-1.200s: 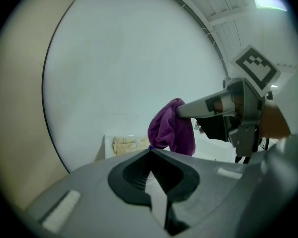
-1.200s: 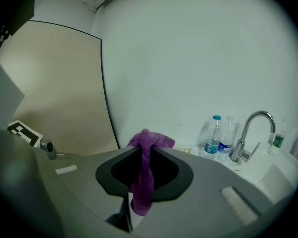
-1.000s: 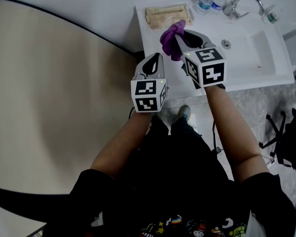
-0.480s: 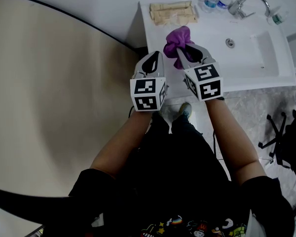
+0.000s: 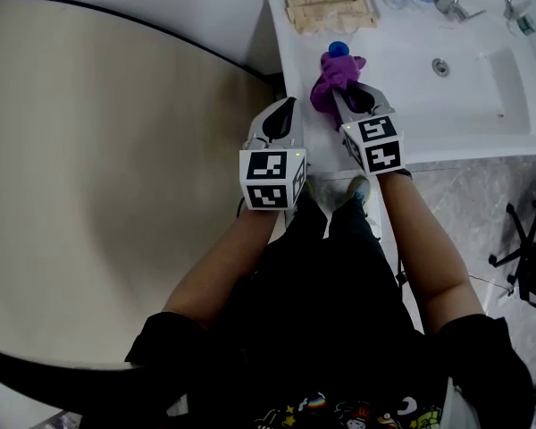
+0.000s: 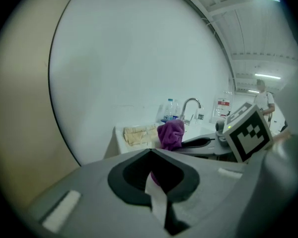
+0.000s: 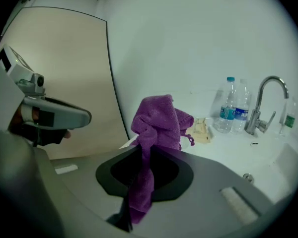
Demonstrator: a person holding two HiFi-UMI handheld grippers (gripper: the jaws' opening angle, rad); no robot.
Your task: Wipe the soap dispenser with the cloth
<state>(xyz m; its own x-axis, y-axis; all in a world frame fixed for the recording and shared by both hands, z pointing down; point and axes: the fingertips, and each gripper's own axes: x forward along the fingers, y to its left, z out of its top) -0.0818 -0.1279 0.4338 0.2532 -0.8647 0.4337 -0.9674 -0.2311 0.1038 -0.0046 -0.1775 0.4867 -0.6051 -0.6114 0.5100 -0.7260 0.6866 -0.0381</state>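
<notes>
Just beyond the fingertips of the right gripper (image 5: 344, 90), on the far side of the bunched purple cloth (image 5: 333, 74) that it clamps, a small round blue top shows from above. I take this for the head of the soap dispenser (image 5: 339, 49), though only the head view shows it and little beyond that cap can be seen. It lies straight ahead of the right fingers, touching or just past the cloth's far edge, and seen end-on like this it seems to stand upright, its long axis running down toward the white counter (image 5: 402, 105). In the right gripper view the cloth (image 7: 156, 120) rises out of the closed jaws and hangs down through them, hiding whatever stands behind it. The wipe therefore turns on pushing forward and a little down, so that the cloth wraps the body rather than only brushing the cap. The right gripper is plainly the nearer one. The left gripper (image 5: 288, 107) sits beside it, to the left of the right fingers and slightly back, with its jaws drawn together on nothing. From its own view the cloth (image 6: 171, 133) lies ahead and to the right of its tips. Both grippers point away from the person toward the back of the counter, forearms roughly parallel and the marker cubes facing up. If the dispenser needs steadying, the left fingers would have to open and swing right to reach it.
</notes>
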